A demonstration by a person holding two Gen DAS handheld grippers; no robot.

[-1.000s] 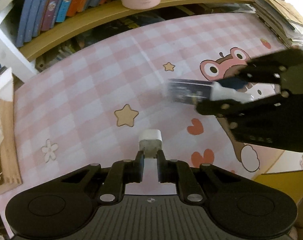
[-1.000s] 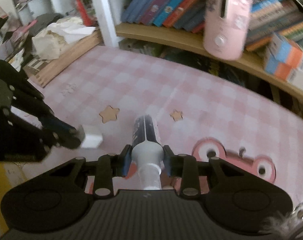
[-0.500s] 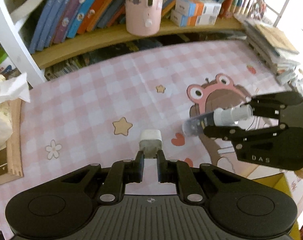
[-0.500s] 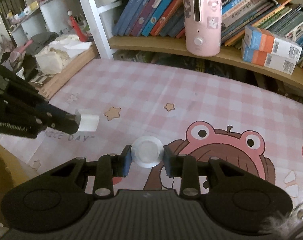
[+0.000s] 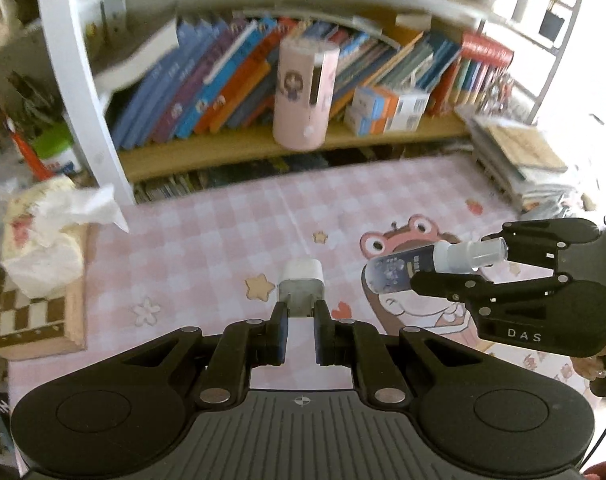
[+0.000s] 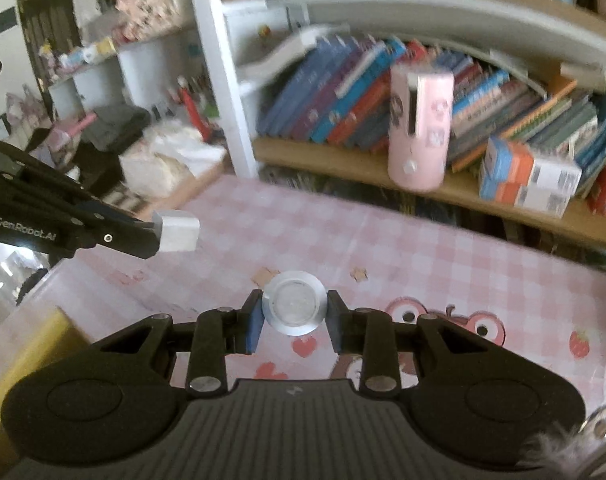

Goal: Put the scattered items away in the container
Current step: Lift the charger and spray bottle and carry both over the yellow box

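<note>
Both tools tilt downward above the pink checked bench [image 5: 207, 240]. The left hand-held gripper [image 5: 301, 312] clenches a small white block, possibly a charger [image 5: 301, 286], clear of the cloth. The right hand-held gripper [image 6: 294, 320] grasps a dark cylindrical spray bottle [image 5: 407, 272] by its clear plastic cap.

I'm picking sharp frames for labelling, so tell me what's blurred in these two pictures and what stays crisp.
Left wrist view: bookshelf motion-smeared, white block and spray bottle fairly crisp. Right wrist view: books and pink checked mat smeared, bottle cap sharp. Both: fisheye bends the shelves.
</note>
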